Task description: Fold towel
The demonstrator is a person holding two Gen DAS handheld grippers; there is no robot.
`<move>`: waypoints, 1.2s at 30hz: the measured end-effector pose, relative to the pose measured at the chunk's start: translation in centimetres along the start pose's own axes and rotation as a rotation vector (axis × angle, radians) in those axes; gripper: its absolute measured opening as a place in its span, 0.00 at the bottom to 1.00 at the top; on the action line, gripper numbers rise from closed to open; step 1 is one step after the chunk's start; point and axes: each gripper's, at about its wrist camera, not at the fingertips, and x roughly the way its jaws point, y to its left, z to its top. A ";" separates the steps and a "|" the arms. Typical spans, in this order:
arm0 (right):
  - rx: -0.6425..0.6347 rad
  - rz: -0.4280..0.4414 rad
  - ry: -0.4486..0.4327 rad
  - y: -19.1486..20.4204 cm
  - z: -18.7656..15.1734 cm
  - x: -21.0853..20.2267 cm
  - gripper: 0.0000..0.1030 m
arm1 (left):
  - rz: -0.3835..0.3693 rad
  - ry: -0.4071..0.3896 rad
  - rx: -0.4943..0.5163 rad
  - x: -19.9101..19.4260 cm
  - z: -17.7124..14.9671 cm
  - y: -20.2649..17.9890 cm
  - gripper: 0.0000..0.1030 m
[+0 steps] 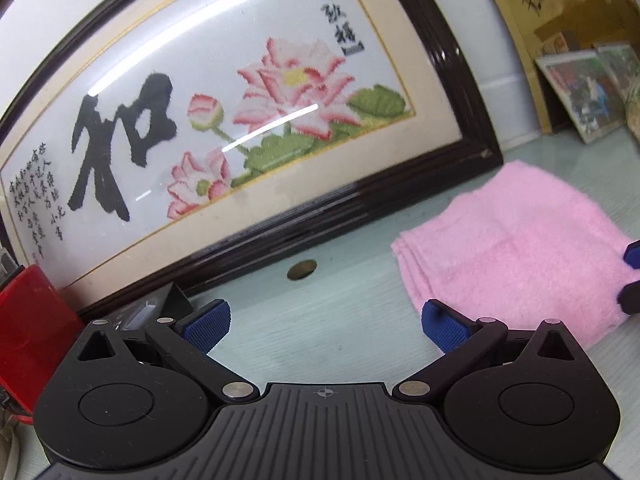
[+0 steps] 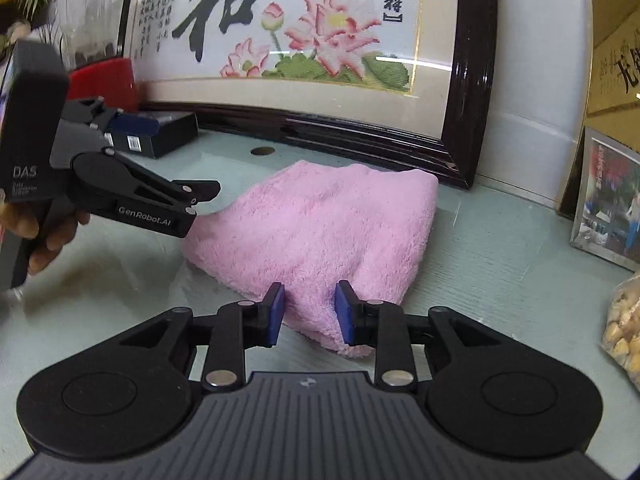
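Observation:
A pink towel [image 1: 516, 248] lies folded in several layers on the pale green table; it also shows in the right wrist view [image 2: 320, 224]. My left gripper [image 1: 326, 326] is open and empty, left of the towel and clear of it. Its body shows in the right wrist view [image 2: 132, 196], held above the table beside the towel's left corner. My right gripper [image 2: 310, 312] straddles the towel's near corner with the jaws partly apart; the blue pads [image 2: 276, 316] are not pressed on the cloth. Its fingertips [image 1: 632, 254] show at the towel's right edge.
A large framed lotus embroidery [image 1: 224, 120] leans against the wall behind the towel. A red container [image 1: 28, 332] and a black box [image 2: 168, 132] stand at the left. Framed photos [image 2: 608, 200] and a bag of snacks [image 2: 624, 340] are at the right. A coin-like disc [image 1: 302, 270] lies on the table.

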 end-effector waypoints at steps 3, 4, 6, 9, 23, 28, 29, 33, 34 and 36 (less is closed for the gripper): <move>0.062 0.025 -0.044 -1.0 0.2 -1.0 0.36 | -0.054 -0.031 -0.002 -0.6 0.2 -0.1 1.00; 0.070 0.032 -0.044 -1.1 0.2 -1.1 0.40 | -0.075 -0.036 0.004 -0.7 0.2 -0.2 1.00; 0.072 0.040 -0.021 -1.3 0.1 -0.6 0.45 | -0.120 -0.031 0.040 -0.6 0.0 -0.9 1.00; 0.002 -0.015 0.042 -0.2 -0.5 0.9 0.46 | -0.127 -0.008 0.090 -0.1 -0.6 -2.1 1.00; 0.243 -0.047 -0.110 -3.5 -1.2 -2.7 0.71 | -0.192 0.112 -0.299 0.6 -1.6 3.6 1.00; 0.275 -0.093 -0.122 -3.9 -2.0 -2.8 0.81 | -0.176 0.110 -0.321 -1.0 -2.1 3.0 1.00; 0.281 -0.103 -0.130 -3.9 -2.2 -2.8 0.84 | -0.173 0.109 -0.326 -1.3 -2.2 2.9 1.00; 0.254 -0.149 -0.113 -3.3 -2.9 -2.9 0.88 | -0.160 0.107 -0.343 -2.5 -2.7 2.4 1.00; 0.242 -0.152 -0.110 -3.1 -2.9 -2.8 0.90 | -0.157 0.107 -0.348 -2.8 -2.8 2.3 1.00; 0.227 -0.158 -0.103 -2.8 -2.9 -2.9 0.91 | -0.151 0.106 -0.356 -3.5 -3.0 2.1 1.00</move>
